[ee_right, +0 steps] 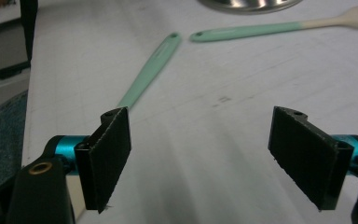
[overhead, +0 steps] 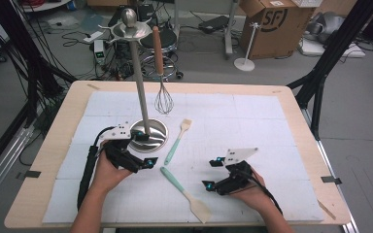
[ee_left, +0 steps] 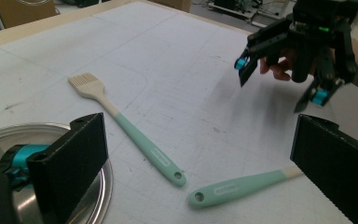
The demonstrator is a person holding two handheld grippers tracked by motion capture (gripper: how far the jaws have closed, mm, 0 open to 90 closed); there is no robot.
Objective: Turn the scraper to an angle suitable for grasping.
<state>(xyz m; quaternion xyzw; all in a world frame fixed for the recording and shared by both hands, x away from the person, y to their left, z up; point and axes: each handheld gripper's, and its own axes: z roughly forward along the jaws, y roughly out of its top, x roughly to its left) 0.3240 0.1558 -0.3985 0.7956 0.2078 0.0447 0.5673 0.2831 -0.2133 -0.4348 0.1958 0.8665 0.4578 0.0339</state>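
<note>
My left gripper [overhead: 146,149] [ee_left: 200,158] stands open beside the round base of a metal stand [overhead: 150,138] [ee_left: 28,131]; one jaw hovers over the base's rim and nothing is between the jaws. A mint-handled pastry brush [overhead: 177,141] [ee_left: 137,136] [ee_right: 256,29] and a mint-handled spatula [overhead: 185,195] [ee_left: 237,186] [ee_right: 144,77] lie on the white mat with their handle ends close together. Right of the spatula, my right gripper [overhead: 211,174] [ee_left: 284,79] [ee_right: 205,158] is open and empty, facing the handles. A wooden-handled whisk [overhead: 162,94] hangs from the stand's top dish [overhead: 131,30].
A white mat [overhead: 252,126] covers the wooden table [overhead: 301,111]. The stand's tall pole [overhead: 140,82] rises just behind my left gripper. Beyond the table, cardboard boxes [overhead: 272,24], cables and black frame legs [overhead: 330,53] stand on the floor.
</note>
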